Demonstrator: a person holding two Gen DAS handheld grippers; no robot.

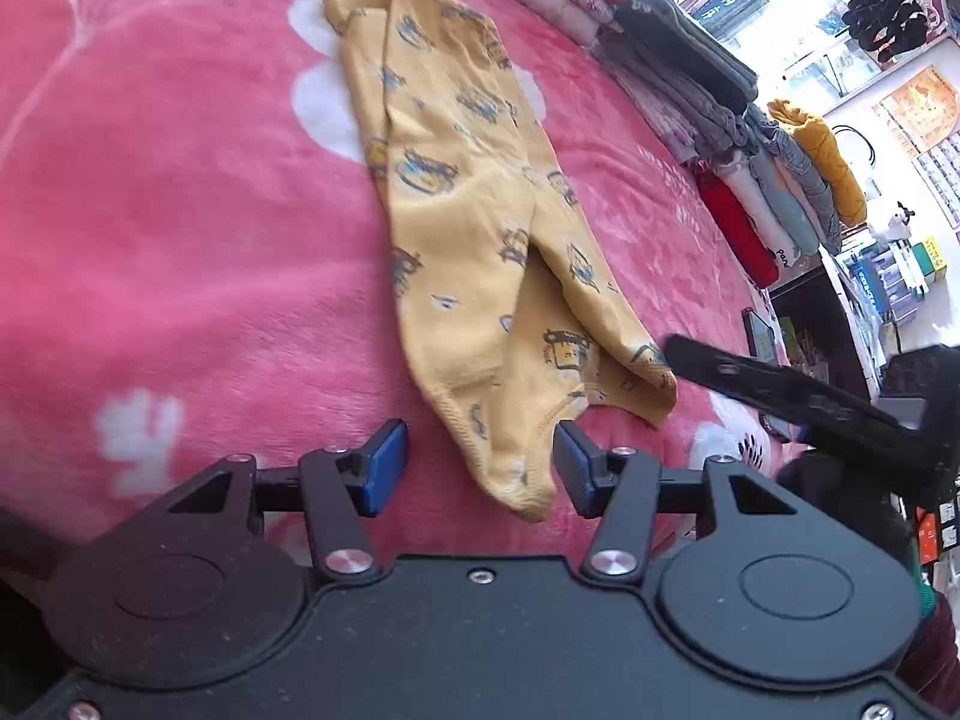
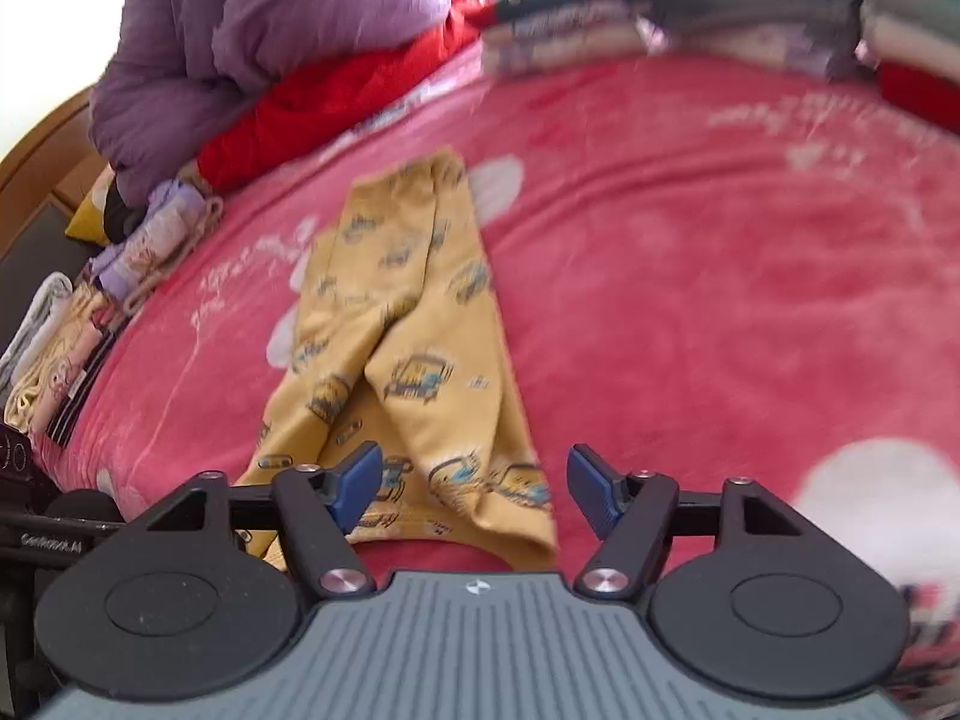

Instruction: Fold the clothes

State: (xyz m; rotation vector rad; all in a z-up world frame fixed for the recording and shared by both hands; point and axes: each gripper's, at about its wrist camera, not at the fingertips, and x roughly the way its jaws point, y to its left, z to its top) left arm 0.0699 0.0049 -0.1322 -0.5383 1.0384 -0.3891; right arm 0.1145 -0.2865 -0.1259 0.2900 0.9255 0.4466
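Small yellow printed trousers [image 1: 474,228] lie on a pink blanket [image 1: 180,210], folded lengthwise with one leg over the other. My left gripper [image 1: 477,468] is open, its blue pads on either side of the near hem corner. In the left wrist view the right gripper [image 1: 780,396] shows as a black arm just right of the other hem corner. In the right wrist view the same trousers [image 2: 414,360] run away from the camera, and my right gripper [image 2: 474,489] is open over their near end, nothing clamped.
Stacks of folded clothes [image 1: 690,90] line the blanket's far edge. A purple padded jacket [image 2: 270,30] and a red garment [image 2: 336,96] lie at the far left, with more folded pieces [image 2: 90,324] along the left edge. Shelves and boxes [image 1: 888,276] stand beyond the bed.
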